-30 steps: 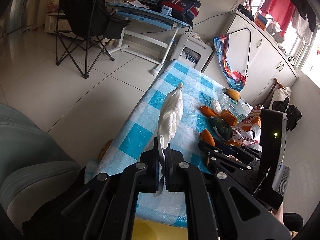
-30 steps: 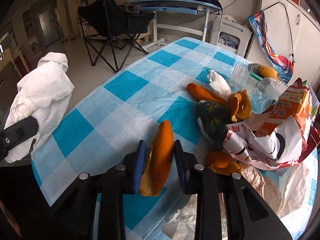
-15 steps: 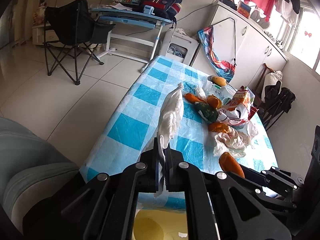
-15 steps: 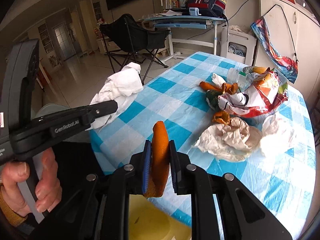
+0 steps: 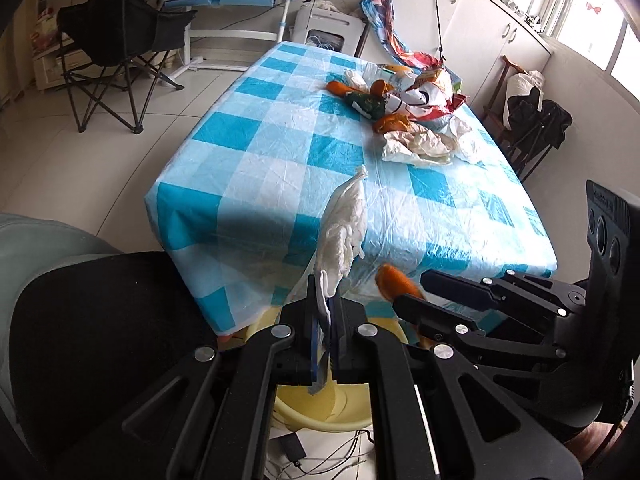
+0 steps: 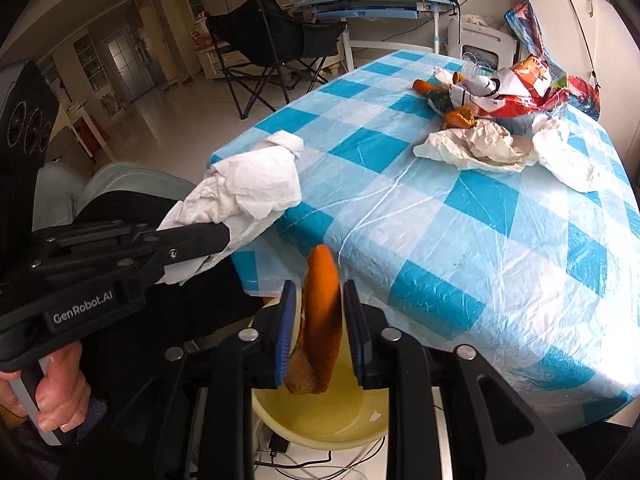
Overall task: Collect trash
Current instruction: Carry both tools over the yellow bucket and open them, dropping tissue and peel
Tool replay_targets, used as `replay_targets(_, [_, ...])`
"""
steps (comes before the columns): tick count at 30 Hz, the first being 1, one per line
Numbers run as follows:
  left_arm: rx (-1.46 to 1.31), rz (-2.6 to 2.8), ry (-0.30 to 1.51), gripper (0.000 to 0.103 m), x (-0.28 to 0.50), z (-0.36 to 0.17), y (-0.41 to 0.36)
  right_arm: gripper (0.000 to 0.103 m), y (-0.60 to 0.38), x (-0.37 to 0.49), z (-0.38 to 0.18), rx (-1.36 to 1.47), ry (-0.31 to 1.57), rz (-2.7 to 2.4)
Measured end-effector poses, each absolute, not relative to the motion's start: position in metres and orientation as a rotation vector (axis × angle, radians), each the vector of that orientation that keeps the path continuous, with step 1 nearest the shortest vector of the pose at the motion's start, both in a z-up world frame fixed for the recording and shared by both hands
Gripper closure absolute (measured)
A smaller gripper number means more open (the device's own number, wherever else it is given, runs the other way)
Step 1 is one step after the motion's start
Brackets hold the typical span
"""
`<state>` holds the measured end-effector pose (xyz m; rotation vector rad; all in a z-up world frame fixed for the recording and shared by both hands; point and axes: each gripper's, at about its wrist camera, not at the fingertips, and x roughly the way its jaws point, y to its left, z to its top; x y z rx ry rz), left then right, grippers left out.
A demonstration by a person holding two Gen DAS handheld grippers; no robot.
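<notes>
The left gripper [image 5: 325,322] is pinching a crumpled white paper towel [image 5: 344,232]; the right gripper [image 6: 320,334], its jaws just opening, is loosely straddling a curved orange peel [image 6: 320,312].

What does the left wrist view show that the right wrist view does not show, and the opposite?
Only the left wrist view: the white tissue pinched between the left gripper pads. Only the right wrist view: a hand on that gripper's handle, and gaps beside the orange peel in the right gripper, whose jaws have just been opening. Both: yellow basin, checked table.

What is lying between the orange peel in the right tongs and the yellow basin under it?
Nothing: in the right wrist view the peel hangs between the opened right tongs, with only air above the basin.
</notes>
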<state>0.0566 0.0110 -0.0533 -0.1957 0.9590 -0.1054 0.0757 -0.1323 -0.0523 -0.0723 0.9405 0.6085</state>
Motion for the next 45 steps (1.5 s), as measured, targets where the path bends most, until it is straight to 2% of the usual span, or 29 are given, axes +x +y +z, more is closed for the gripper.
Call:
replay_targets(8, [-0.137,-0.145,1.14,0.099,0.054,-0.081,-0.002,0.047,-0.167,0.06,-0.035,-0.026,0.902,0.522])
replay_targets(13, [-0.034,-0.177,1.226,0.099,0.053,-0.096,-0.023,0.044,-0.204,0.047,-0.021,0.075,0.856,0.481])
replay_targets(16, [0.006,-0.19,1.286,0.098,0.053,-0.105,-0.031,0.038,-0.224,0.041,-0.01,0.129,0.802,0.455])
replay_targets(21, [0.037,-0.184,1.387,0.087,0.057,-0.121,-0.036,0.035,-0.245,0.043,-0.009,0.213,0.773,0.427])
replay_targets(26, [0.07,-0.15,1.454,0.066,0.063,-0.136,-0.036,0.035,-0.25,0.048,-0.014,0.254,0.776,0.44])
replay_targets(28, [0.098,-0.127,1.476,0.063,0.065,-0.144,-0.038,0.034,-0.253,0.05,-0.016,0.274,0.775,0.444])
replay_targets(32, [0.187,-0.062,1.518,0.047,0.071,-0.165,-0.044,0.032,-0.26,0.049,-0.02,0.308,0.777,0.445])
replay_targets(40, [0.186,-0.069,1.627,0.046,0.079,-0.198,-0.052,0.028,-0.272,0.049,-0.022,0.358,0.771,0.436])
replay_targets(43, [0.095,-0.151,1.572,0.047,0.077,-0.186,-0.058,0.028,-0.273,0.051,-0.028,0.355,0.8,0.411])
replay_targets(45, [0.035,-0.245,1.453,0.047,0.072,-0.161,-0.067,0.027,-0.272,0.052,-0.03,0.343,0.816,0.388])
